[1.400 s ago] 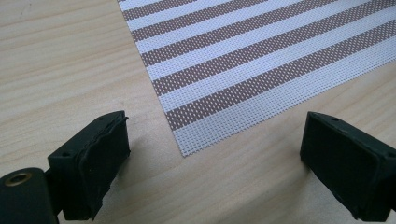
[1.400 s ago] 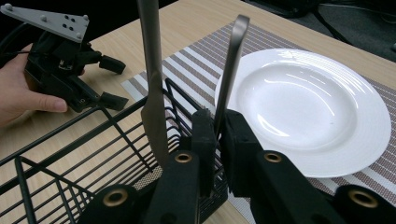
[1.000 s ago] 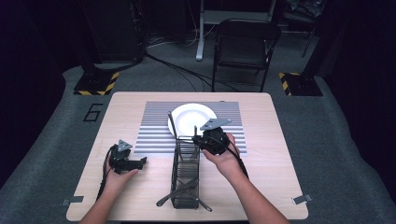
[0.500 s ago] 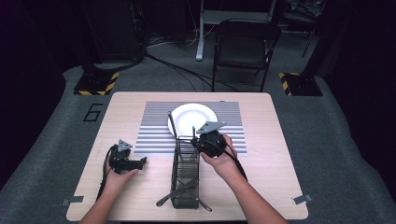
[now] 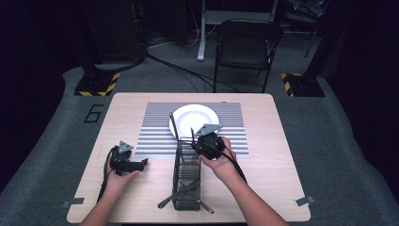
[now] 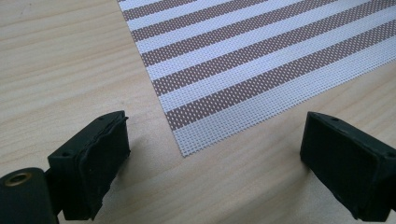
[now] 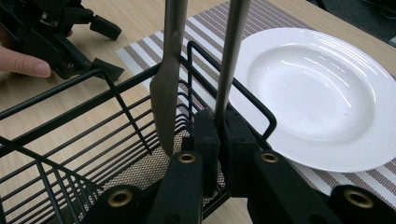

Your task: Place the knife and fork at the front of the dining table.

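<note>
The right gripper is clamped on a thin metal utensil handle standing upright in the black wire basket, beside a flat-bladed knife. The step looks like lifting cutlery out, probably toward the glossy white plate on the striped woven placemat just beyond the basket. Next calls for a straight upward pull clear of the wires. The left gripper rests spread wide and empty near the tabletop's left edge.
</note>
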The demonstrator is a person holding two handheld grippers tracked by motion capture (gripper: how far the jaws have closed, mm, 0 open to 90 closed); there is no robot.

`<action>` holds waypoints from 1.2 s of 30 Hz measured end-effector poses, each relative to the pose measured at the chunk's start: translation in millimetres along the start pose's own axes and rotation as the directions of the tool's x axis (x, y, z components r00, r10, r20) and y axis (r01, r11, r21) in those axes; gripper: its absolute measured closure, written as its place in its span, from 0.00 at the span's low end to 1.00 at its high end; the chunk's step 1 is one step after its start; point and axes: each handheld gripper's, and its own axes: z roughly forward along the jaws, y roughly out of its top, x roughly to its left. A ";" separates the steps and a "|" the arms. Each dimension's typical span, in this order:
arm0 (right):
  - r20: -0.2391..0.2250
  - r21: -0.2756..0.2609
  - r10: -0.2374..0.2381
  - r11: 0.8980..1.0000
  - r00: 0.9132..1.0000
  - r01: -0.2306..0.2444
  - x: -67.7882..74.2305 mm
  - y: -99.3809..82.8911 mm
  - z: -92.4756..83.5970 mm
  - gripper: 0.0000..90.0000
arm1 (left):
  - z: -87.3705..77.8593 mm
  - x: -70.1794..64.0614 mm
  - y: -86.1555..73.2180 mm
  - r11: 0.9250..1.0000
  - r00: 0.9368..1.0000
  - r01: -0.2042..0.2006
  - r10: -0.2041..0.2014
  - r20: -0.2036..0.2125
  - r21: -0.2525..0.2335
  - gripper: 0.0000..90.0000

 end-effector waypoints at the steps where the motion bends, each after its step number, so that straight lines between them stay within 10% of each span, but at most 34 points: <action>1: 0.001 -0.008 -0.005 1.000 1.000 0.005 -0.4 0.7 -1.1 0.96 | -0.1 0.0 0.0 1.000 1.000 0.000 0.000 0.000 0.001 0.09; 18: -0.068 -0.026 0.060 0.998 0.996 -0.062 -1.9 17.1 -27.1 0.96 | 0.0 0.0 0.0 1.000 1.000 0.000 0.000 0.000 0.000 0.09; 36: -0.143 -0.058 0.016 0.998 0.990 -0.024 -1.4 55.9 -75.2 0.96 | 0.2 -0.1 -0.1 1.000 1.000 0.001 -0.001 -0.001 -0.002 0.09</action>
